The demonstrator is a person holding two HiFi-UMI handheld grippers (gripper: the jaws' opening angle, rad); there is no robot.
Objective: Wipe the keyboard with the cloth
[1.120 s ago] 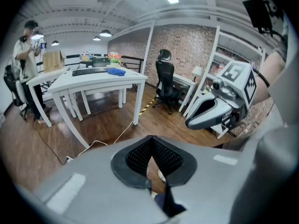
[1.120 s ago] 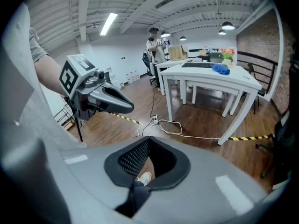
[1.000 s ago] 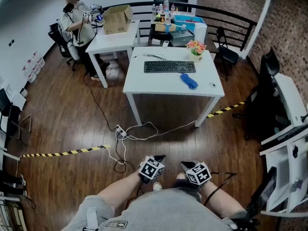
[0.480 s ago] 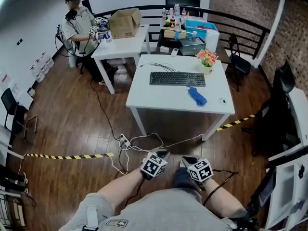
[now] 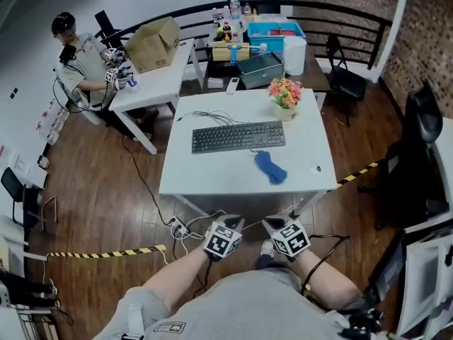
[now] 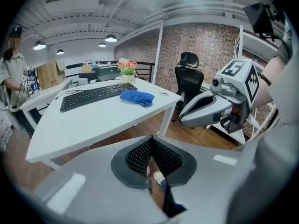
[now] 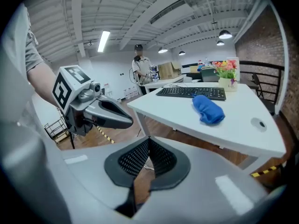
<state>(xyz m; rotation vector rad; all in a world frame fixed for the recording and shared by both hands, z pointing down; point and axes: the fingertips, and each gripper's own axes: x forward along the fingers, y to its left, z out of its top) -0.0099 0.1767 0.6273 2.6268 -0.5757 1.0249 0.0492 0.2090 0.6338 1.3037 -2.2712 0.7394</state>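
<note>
A black keyboard (image 5: 238, 137) lies on the white table (image 5: 212, 176), and a crumpled blue cloth (image 5: 270, 166) rests just in front of its right end. Both also show in the left gripper view, keyboard (image 6: 96, 95) and cloth (image 6: 136, 97), and in the right gripper view, keyboard (image 7: 192, 93) and cloth (image 7: 208, 108). My left gripper (image 5: 231, 222) and right gripper (image 5: 272, 224) hang side by side below the table's near edge, short of the tabletop. Both are shut with nothing between the pads (image 6: 150, 154) (image 7: 148, 156).
A flower pot (image 5: 285, 96) stands behind the keyboard's right end, and a small round object (image 5: 316, 168) lies near the table's right edge. Cables and a power strip (image 5: 177, 226) trail on the wood floor. A seated person (image 5: 78, 66) works at another table at the back left. Black chairs stand at the right.
Both grippers and the head have advanced toward the white table, which now fills more of the view and lies just ahead. The jaws stayed shut.
</note>
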